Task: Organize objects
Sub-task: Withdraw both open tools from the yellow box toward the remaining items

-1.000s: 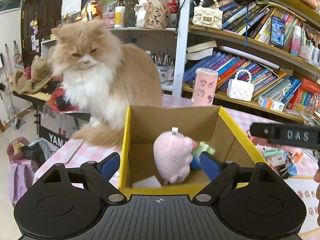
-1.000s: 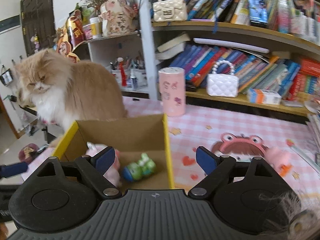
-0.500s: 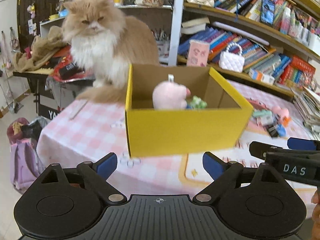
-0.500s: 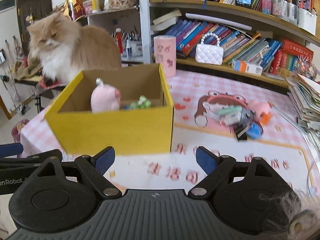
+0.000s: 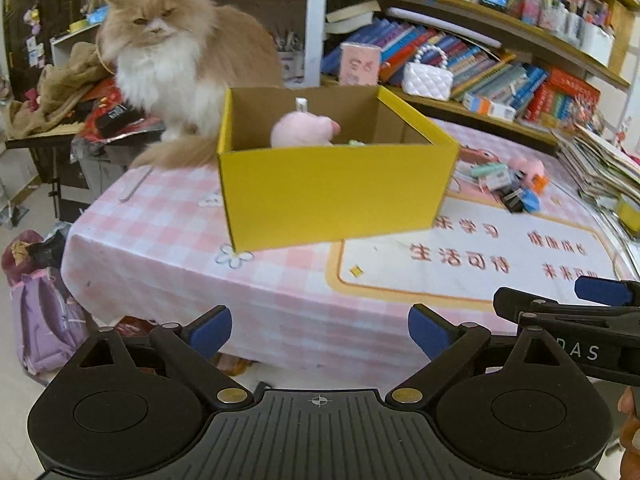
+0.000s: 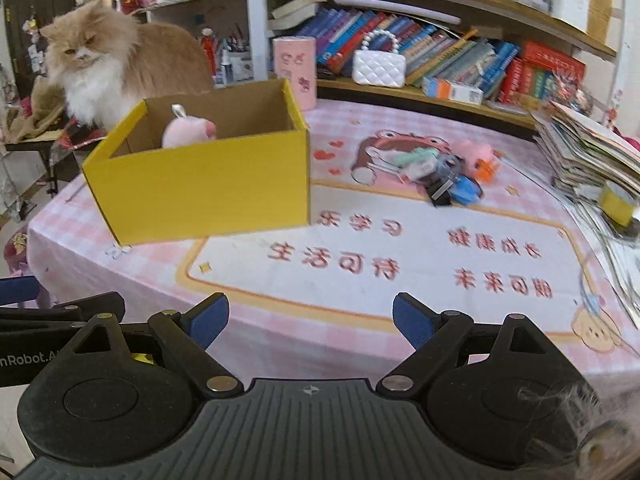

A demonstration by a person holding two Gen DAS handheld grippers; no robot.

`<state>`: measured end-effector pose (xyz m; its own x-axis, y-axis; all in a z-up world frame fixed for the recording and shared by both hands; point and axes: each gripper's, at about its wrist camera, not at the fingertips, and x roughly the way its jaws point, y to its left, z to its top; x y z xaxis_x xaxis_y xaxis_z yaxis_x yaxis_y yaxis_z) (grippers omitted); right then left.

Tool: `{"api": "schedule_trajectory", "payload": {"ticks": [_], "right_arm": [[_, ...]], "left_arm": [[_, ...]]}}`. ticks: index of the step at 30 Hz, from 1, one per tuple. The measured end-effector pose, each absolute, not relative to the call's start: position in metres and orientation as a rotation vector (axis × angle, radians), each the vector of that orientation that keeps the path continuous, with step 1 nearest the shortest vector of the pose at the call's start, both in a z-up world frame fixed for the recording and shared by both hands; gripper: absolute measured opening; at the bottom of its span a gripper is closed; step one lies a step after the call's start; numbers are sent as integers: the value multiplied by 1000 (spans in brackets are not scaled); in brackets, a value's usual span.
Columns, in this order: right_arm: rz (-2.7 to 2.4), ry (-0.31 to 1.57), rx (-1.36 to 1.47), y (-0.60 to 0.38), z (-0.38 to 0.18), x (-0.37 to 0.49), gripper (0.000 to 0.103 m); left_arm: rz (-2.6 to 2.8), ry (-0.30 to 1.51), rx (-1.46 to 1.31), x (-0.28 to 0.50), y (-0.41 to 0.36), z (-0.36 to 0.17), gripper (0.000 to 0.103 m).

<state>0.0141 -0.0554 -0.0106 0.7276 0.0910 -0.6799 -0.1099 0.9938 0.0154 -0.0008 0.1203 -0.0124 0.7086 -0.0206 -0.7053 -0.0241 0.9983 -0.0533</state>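
Jaws of both the left gripper (image 5: pixel 320 330) and the right gripper (image 6: pixel 310 320) stand wide apart, holding nothing, off the near tabletop (image 6: pixel 400 248) edge. Yellow box (image 6: pixel 200 188) sits at ten o'clock, pink plush (image 6: pixel 188 132) inside; small toys (image 6: pixel 444 176) clustered at one o'clock, cat (image 6: pixel 100 68) behind the box.

Yellow box (image 6: pixel 208 184) with brown inside holding pink plush (image 6: pixel 188 132), pink-white checked tablecloth (image 5: pixel 168 248) with orange-bordered white panel and red lettering, cream-orange cat (image 5: pixel 172 48) with white chest, blue pads on black left gripper (image 5: pixel 320 332) and right gripper (image 6: pixel 310 320).
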Motion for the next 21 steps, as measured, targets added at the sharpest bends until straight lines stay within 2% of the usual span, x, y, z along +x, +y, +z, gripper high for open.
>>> {"api": "schedule_trajectory", "payload": {"ticks": [21], "right_arm": [[-129,785,45,-124,-17,-14,90]], "left_arm": [[-222,825,15,15,50,-21,98]]}}
